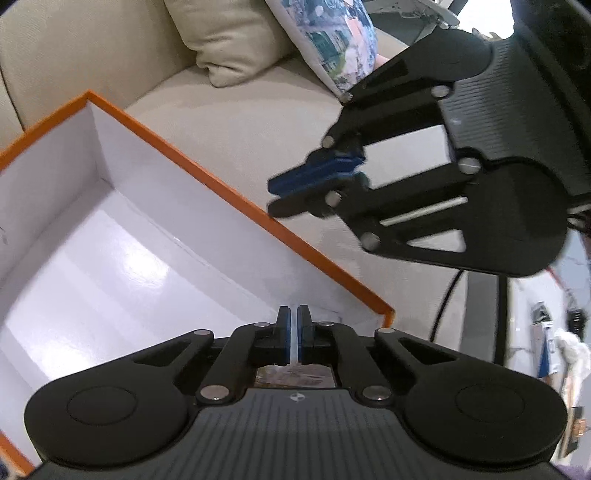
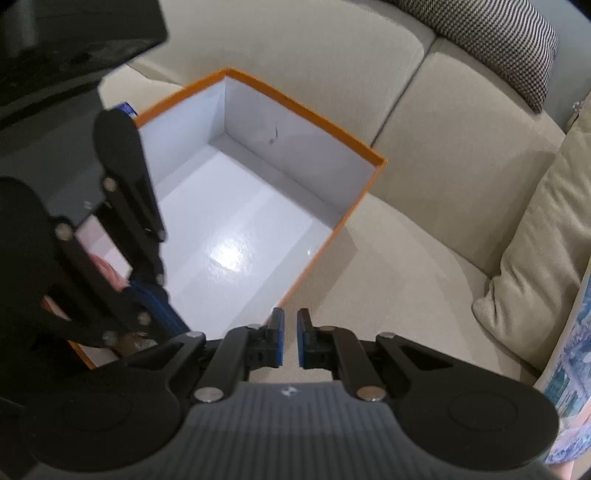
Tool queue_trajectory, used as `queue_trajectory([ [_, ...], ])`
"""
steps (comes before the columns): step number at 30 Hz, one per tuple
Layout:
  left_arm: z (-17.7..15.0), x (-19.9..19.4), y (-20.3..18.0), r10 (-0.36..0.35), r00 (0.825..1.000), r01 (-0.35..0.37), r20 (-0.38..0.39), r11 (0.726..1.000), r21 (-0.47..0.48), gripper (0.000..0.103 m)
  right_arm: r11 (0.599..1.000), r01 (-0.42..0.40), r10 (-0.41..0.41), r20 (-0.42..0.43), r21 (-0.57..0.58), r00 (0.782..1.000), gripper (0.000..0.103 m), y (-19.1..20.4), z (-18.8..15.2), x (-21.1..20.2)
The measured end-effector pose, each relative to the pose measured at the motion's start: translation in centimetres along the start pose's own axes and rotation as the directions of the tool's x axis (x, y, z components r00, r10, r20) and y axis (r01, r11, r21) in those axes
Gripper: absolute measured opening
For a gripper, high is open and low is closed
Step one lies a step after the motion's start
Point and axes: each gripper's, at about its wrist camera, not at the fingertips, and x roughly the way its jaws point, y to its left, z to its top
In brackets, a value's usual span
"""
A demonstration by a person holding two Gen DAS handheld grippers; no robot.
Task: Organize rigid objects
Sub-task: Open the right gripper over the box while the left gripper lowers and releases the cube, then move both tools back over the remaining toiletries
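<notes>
Overhead, left gripper point(image 1: 294, 325) and right gripper point(image 2: 290, 328) both clenched empty above orange box point(image 2: 306, 105).

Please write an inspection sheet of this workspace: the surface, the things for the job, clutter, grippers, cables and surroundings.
Surface: beige sofa seat, fabric.
Job's things: open orange box with white inside stands on the seat; what shows of its floor is bare. A small blue-and-white thing shows beyond its far left rim, mostly hidden.
Clutter: nothing seen on the seat beside the box.
Grippers: left gripper shut over the box's near part, nothing seen between its pads. Right gripper shut, empty, above the seat at the box's near corner.
Cables: one dark cable hangs below the right gripper.
Surroundings: beige cushion, printed cushion, checked cushion.
</notes>
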Motion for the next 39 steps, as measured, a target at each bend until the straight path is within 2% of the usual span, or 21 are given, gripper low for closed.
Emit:
queue_trajectory([
  [3, -0.3, -0.9, -0.4, 0.047, 0.999, -0.046, -0.013, 0.998, 0.04, 0.003, 0.998, -0.046, 0.047, 0.016, -0.032, 0.999, 0.008, 0.5, 0.3, -1.1],
  [6, -1.3, -1.9, -0.1, 0.116, 0.993, -0.115, -0.008, 0.993, 0.038, 0.005, 0.987, -0.126, 0.124, -0.027, -0.097, 0.992, 0.01, 1.8, 0.7, -1.3],
  [7, -1.7, -2.5, 0.2, 0.131, 0.991, -0.131, 0.0, 0.991, 0.023, 0.005, 0.983, -0.15, 0.146, -0.046, -0.106, 0.988, 0.013, 2.3, 0.9, -1.1],
  [9, -2.5, -3.5, 0.7, 0.154, 0.988, -0.154, 0.021, 0.988, -0.006, 0.005, 0.97, -0.218, 0.208, -0.094, -0.111, 0.974, 0.033, 3.3, 1.2, -0.6],
  [11, -3.3, -4.5, 1.1, 0.177, 0.983, -0.176, 0.043, 0.984, -0.029, 0.005, 0.959, -0.253, 0.238, -0.127, -0.125, 0.963, 0.036, 4.4, 1.4, -0.2],
  [14, -4.3, -5.7, 1.6, 0.188, 0.979, -0.183, 0.073, 0.981, -0.066, 0.005, 0.952, -0.256, 0.226, -0.181, -0.167, 0.957, 0.034, 6.1, 1.7, 1.0],
  [17, -5.0, -6.7, 1.8, 0.186, 0.977, -0.178, 0.1, 0.98, -0.086, 0.006, 0.947, -0.261, 0.215, -0.237, -0.187, 0.948, 0.023, 6.7, 2.0, 2.3],
  [19, -5.3, -7.1, 1.9, 0.182, 0.977, -0.171, 0.115, 0.98, -0.097, 0.006, 0.945, -0.256, 0.197, -0.269, -0.206, 0.943, 0.021, 6.8, 2.1, 2.8],
  [20, -5.6, -7.4, 2.0, 0.178, 0.976, -0.166, 0.123, 0.981, -0.101, 0.006, 0.944, -0.258, 0.197, -0.277, -0.207, 0.94, 0.016, 6.6, 2.2, 2.7],
  [21, -5.7, -7.3, 2.0, 0.175, 0.976, -0.163, 0.129, 0.981, -0.105, 0.006, 0.944, -0.26, 0.196, -0.291, -0.201, 0.937, 0.007, 6.3, 2.4, 2.6],
  [22, -5.9, -7.5, 2.1, 0.172, 0.976, -0.158, 0.135, 0.981, -0.108, 0.006, 0.947, -0.252, 0.184, -0.304, -0.201, 0.935, 0.005, 6.1, 2.6, 2.5],
  [25, -6.5, -7.8, 2.4, 0.161, 0.975, -0.144, 0.15, 0.982, -0.12, 0.006, 0.953, -0.224, 0.146, -0.339, -0.205, 0.929, 0.005, 5.3, 2.6, 2.7],
  [27, -6.7, -7.8, 2.6, 0.161, 0.975, -0.141, 0.156, 0.981, -0.13, 0.006, 0.95, -0.243, 0.161, -0.36, -0.194, 0.919, 0.005, 5.2, 2.7, 3.0],
  [32, -7.5, -8.3, 3.0, 0.159, 0.973, -0.135, 0.166, 0.98, -0.147, 0.006, 0.927, -0.251, 0.116, -0.422, -0.28, 0.899, 0.005, 6.7, 2.8, 4.0],
  [36, -8.0, -8.7, 3.3, 0.155, 0.971, -0.126, 0.18, 0.979, -0.16, 0.006, 0.891, -0.255, 0.031, -0.51, -0.375, 0.859, 0.005, 7.9, 1.8, 5.6],
  [38, -8.2, -9.0, 3.3, 0.152, 0.97, -0.122, 0.187, 0.979, -0.164, 0.006, 0.888, -0.268, 0.044, -0.511, -0.374, 0.858, 0.005, 7.9, 2.0, 5.6],
  [39, -8.4, -9.1, 3.4, 0.151, 0.97, -0.119, 0.189, 0.979, -0.167, 0.006, 0.894, -0.264, 0.053, -0.499, -0.363, 0.865, 0.005, 7.7, 2.4, 5.4],
])
